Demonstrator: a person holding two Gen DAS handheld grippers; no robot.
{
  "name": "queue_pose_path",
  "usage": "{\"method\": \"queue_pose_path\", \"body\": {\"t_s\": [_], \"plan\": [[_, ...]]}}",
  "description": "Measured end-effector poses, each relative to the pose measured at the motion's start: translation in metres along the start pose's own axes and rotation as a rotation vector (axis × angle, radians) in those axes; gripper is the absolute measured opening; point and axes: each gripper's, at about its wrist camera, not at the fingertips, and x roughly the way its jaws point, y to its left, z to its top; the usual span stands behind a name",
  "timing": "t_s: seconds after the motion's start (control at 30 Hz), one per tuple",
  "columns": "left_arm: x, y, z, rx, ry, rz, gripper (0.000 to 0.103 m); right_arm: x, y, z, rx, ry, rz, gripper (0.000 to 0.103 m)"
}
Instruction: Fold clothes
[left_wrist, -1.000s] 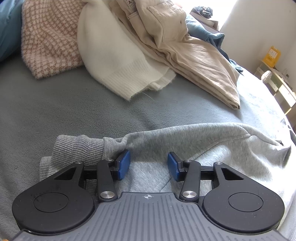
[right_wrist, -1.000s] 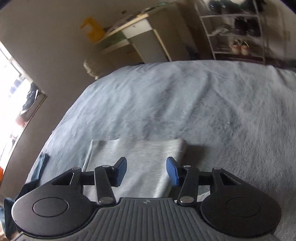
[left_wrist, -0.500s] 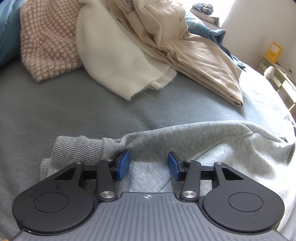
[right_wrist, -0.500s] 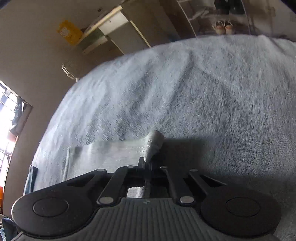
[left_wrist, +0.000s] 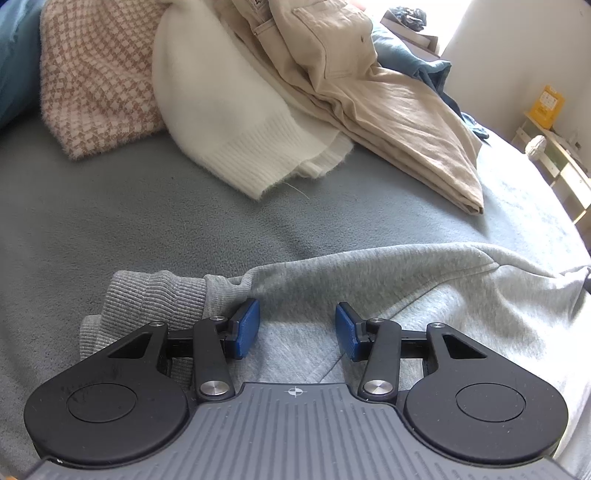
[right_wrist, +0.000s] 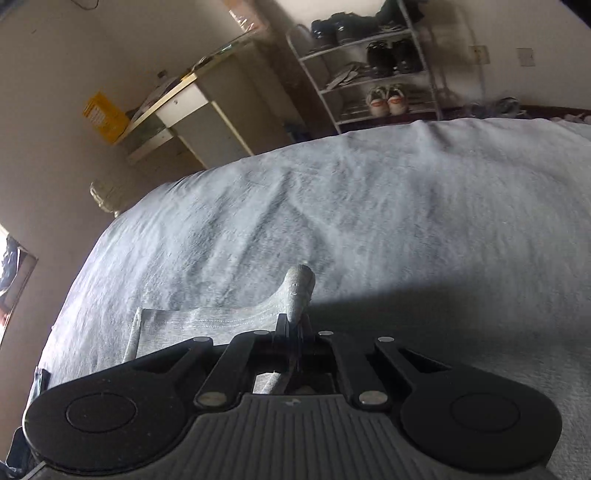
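Note:
A grey sweatshirt lies on the grey-blue bed cover, its ribbed cuff at the left. My left gripper is open, its blue pads just above the sweatshirt near the cuff, holding nothing. My right gripper is shut on a corner of the grey sweatshirt, lifted a little off the bed; the rest of the hem lies flat to the left.
A pile of clothes lies at the far side: a checked pink knit, a white sweater, beige trousers. Beyond the bed stand a desk and a shoe rack.
My right gripper has closed on the sweatshirt's corner and raised it. My left gripper stays open and has hardly moved.

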Motion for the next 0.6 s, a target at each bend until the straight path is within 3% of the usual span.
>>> {"method": "queue_pose_path", "body": {"t_s": [0.13,0.23,0.33,0.47,0.6], "plan": [[0.0,0.0,0.0,0.0,-0.003,-0.002,0.047,0.002,-0.011,-0.003,0.023,-0.011,-0.037,0.003],[-0.001,0.001,-0.001,-0.001,-0.005,-0.005,0.047,0.016,-0.016,-0.006,0.048,0.03,-0.078,0.004],[-0.001,0.001,-0.001,-0.002,-0.008,-0.005,0.047,0.02,-0.026,-0.006,0.104,0.044,-0.072,0.009],[-0.001,0.001,-0.001,-0.004,-0.01,-0.004,0.047,0.014,-0.045,0.0,0.191,0.041,-0.058,0.023],[-0.001,0.0,-0.001,-0.004,-0.012,-0.002,0.047,0.0,-0.057,0.006,0.203,-0.02,-0.139,0.029]]}}
